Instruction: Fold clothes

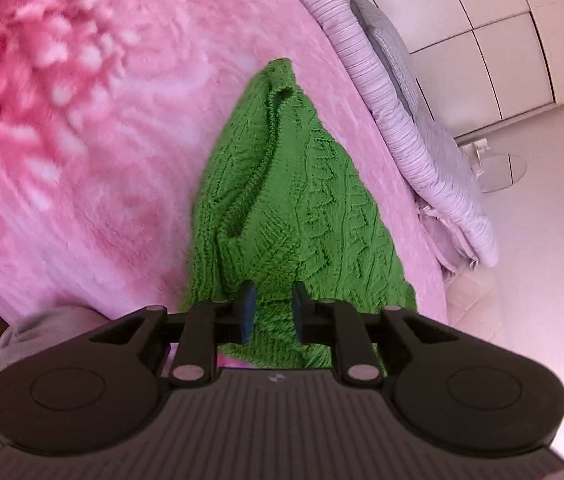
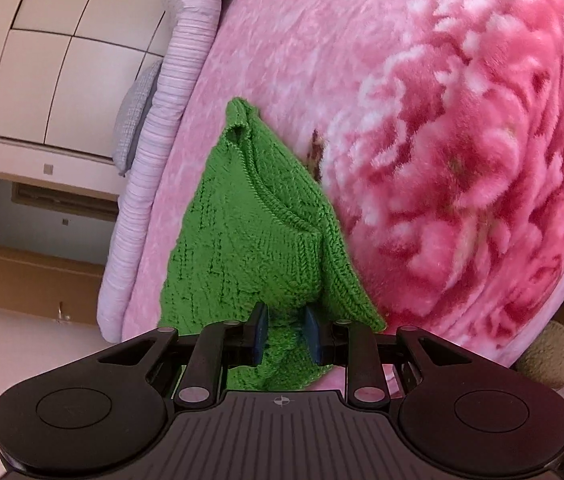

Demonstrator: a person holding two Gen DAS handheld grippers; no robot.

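A green cable-knit sweater point(image 1: 290, 184) lies bunched on a fluffy pink flowered blanket point(image 1: 122, 140), its ribbed neckline running away from me. My left gripper point(image 1: 274, 308) is shut on the near edge, with knit packed between the blue pads. In the right wrist view the same sweater point(image 2: 250, 240) narrows to a point far from me on the blanket point(image 2: 442, 160). There, my right gripper point(image 2: 287, 334) is shut on another bunch of its near edge. The fabric under both grippers is hidden.
A lilac ribbed quilt point(image 1: 382, 92) and a grey pillow point(image 1: 394, 56) line the bed's edge, with white wardrobe doors point(image 1: 502, 40) and pale floor beyond. A round stand base point(image 1: 502, 168) sits on the floor. A brown low cabinet point(image 2: 22, 272) stands near the quilt point(image 2: 162, 140).
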